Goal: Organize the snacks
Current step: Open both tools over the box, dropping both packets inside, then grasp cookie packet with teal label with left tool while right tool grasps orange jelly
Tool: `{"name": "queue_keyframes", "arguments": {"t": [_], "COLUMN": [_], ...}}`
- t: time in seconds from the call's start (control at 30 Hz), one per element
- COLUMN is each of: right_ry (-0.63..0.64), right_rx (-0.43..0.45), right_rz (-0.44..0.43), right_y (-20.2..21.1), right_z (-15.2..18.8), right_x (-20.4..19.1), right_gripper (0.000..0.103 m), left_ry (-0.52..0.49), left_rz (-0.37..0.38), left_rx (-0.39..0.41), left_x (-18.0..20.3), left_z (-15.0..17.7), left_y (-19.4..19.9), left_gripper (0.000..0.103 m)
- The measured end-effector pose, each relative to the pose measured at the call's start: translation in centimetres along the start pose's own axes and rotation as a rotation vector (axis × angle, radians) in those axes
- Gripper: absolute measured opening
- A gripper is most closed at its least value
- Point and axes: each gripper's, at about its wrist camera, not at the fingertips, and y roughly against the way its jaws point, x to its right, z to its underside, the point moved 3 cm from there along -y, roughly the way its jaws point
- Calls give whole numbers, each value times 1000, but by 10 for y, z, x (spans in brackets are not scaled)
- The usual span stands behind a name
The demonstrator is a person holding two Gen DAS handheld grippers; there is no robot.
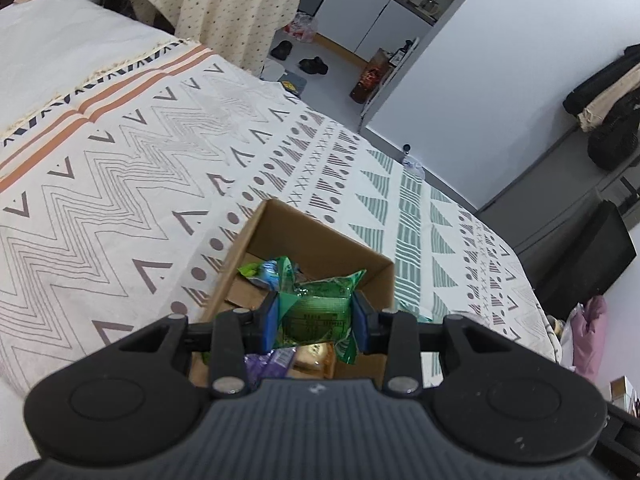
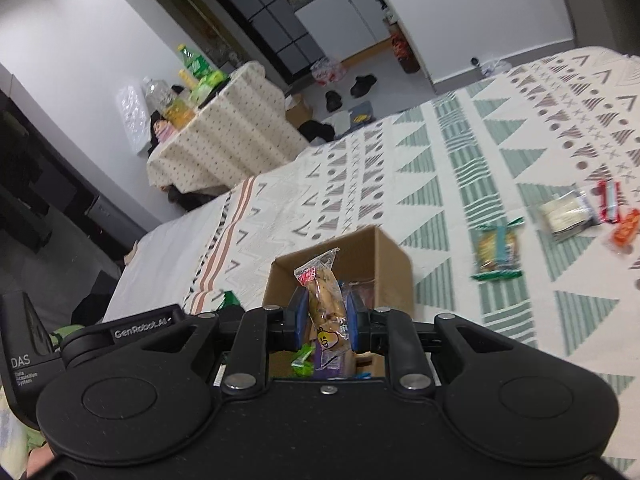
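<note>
While both packets are held over it, the box is the target below.
Left gripper (image 1: 316,322): clamped on a green packet (image 1: 316,312), flat, crinkled, held over the cardboard box (image 1: 316,240).
Right gripper (image 2: 327,320): clenched on a long bread packet (image 2: 325,300), long axis pointing away, above the same box (image 2: 384,256).
Loose snacks (image 2: 498,254): left on the bedspread (image 2: 440,160), toward its right edge.

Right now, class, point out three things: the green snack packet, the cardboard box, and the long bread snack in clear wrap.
green snack packet (image 1: 316,312), left wrist view, on its printed middle panel.
cardboard box (image 2: 384,256), right wrist view, on its far inside wall.
long bread snack (image 2: 326,300), right wrist view, on the bread between the pads.
</note>
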Motion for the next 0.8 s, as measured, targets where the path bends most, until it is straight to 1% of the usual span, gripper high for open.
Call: {"name": "queue_keyframes", "arguments": {"t": [0.13, 0.2, 0.23, 0.27, 0.3, 0.47, 0.53, 0.7, 0.8], "right_ry": [-5, -13, -19, -24, -28, -52, -57, -59, -60], "right_rx": [-28, -48, -53, -51, -44, -40, -36, -25, -4], "right_rz": [-30, -36, -36, -36, -34, 10, 28, 69, 90], "right_y": [-19, -25, -27, -27, -26, -20, -15, 2, 17], "right_z": [6, 7, 8, 8, 7, 6, 4, -1, -6], "right_x": [-4, -4, -2, 0, 3, 27, 38, 63, 79], "right_gripper": [21, 28, 36, 40, 43, 43, 44, 48, 52], "left_ry": [34, 47, 54, 64, 72, 74, 66, 28, -21], "left_rz": [-5, -7, -11, -17, -23, -25, -26, -36, -63], "left_rx": [-10, -11, -19, -27, -30, -30, -31, -47, -68], "left_x": [-11, -17, -19, -21, -24, -22, -17, 1, 16], "left_z": [-4, -6, -7, -8, -8, -10, -9, -3, 0], "left_y": [-12, -18, -21, -23, -25, -27, -29, -31, -31], "left_gripper": [39, 41, 46, 48, 52, 69, 74, 79, 79]}}
